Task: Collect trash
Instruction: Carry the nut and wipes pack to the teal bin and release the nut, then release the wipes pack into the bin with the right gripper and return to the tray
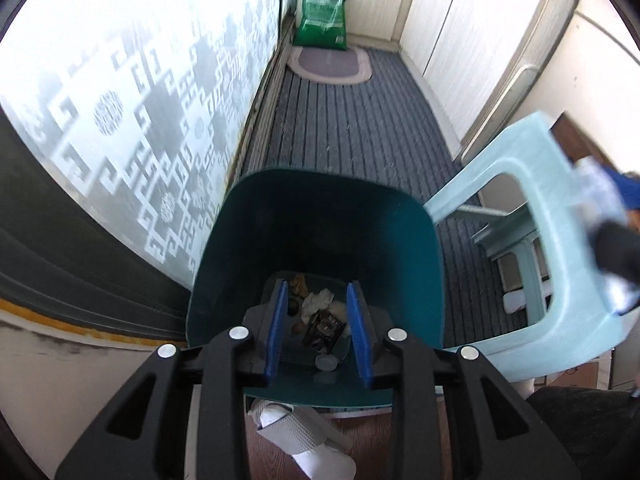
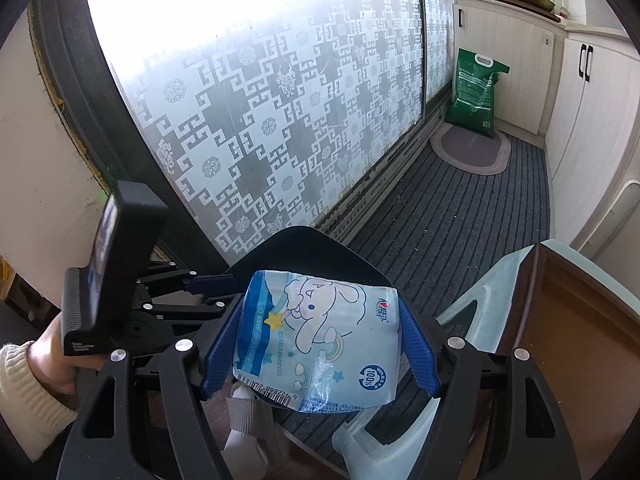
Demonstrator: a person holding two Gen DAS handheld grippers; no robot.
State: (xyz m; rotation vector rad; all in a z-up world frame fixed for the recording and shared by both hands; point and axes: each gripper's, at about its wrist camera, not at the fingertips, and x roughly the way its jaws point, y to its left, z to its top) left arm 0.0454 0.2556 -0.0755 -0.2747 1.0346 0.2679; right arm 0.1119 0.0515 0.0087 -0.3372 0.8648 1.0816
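Hovering my empty, slightly parted left gripper over the teal bin, where scraps of trash already lie, I grip a blue tissue packet in my right gripper, not yet dropped in.

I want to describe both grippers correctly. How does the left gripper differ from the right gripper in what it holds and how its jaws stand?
The left gripper has nothing between its blue pads; the right gripper is closed on a blue-and-white cartoon tissue pack. The left jaws stand narrow, the right jaws wide. The left one points into the dark teal plastic bin, where trash already lies; the right one is beside the pale blue plastic chair. Both have black frames.
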